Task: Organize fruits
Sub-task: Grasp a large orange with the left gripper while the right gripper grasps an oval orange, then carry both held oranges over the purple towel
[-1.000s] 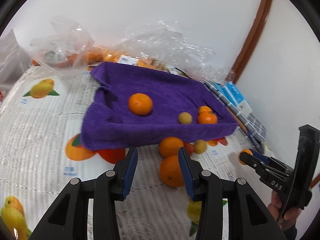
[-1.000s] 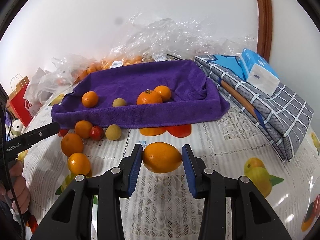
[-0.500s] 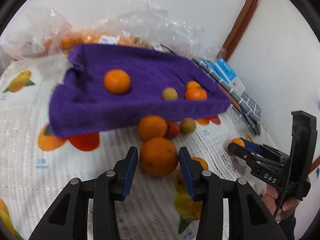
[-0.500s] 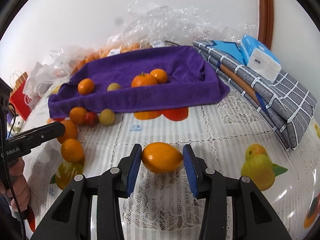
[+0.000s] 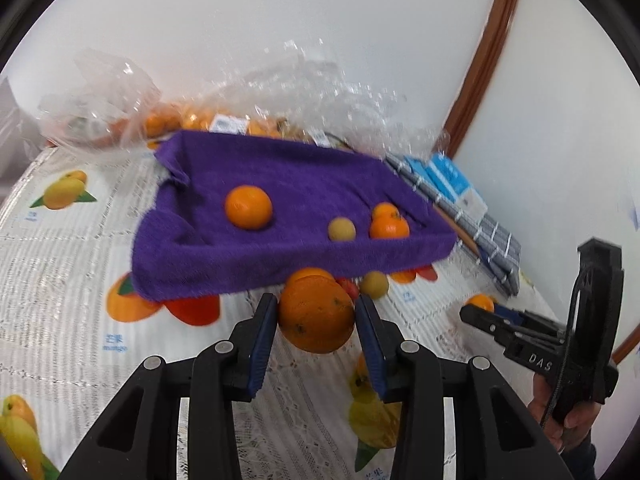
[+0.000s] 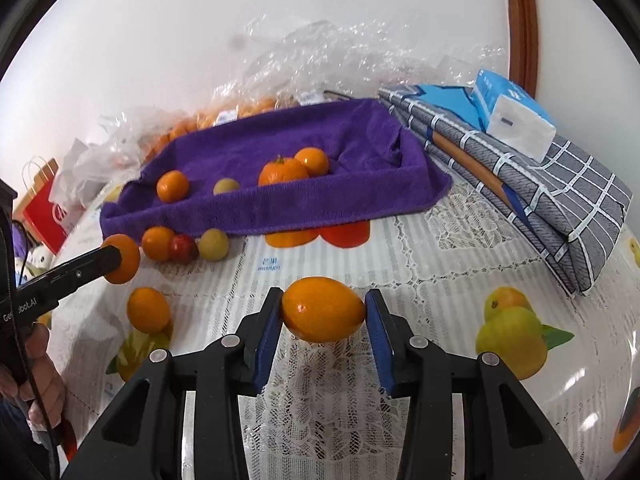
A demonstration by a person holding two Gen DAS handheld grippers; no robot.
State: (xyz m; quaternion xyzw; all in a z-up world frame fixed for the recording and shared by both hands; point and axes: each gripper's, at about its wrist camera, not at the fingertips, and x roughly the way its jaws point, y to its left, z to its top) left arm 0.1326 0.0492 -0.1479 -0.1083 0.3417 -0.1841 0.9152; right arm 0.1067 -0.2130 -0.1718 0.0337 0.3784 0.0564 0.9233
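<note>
A purple towel-lined tray point(image 5: 280, 256) point(image 6: 320, 208) holds two oranges, a tangerine point(image 5: 248, 212) and a small yellow-green fruit point(image 5: 341, 229). My left gripper point(image 5: 316, 314) is shut on a large orange point(image 5: 317, 314), lifted above the tablecloth in front of the tray. My right gripper point(image 6: 323, 309) is shut on an oval orange fruit point(image 6: 323, 309), held above the cloth. Loose fruit lies before the tray: an orange point(image 6: 158, 243), a red fruit point(image 6: 183, 247), a yellow-green fruit point(image 6: 213, 244) and another orange point(image 6: 148, 309).
Clear plastic bags of oranges point(image 6: 248, 108) lie behind the tray. A folded grey checked cloth point(image 6: 540, 184) with a blue tissue pack point(image 6: 512, 116) lies right. A red paper bag point(image 6: 44, 216) stands far left. The table has a fruit-print lace cloth point(image 6: 440, 248).
My left gripper closed on the large orange and lifted it off the cloth. My right gripper kept hold of the oval fruit and moved a little back from the tray.
</note>
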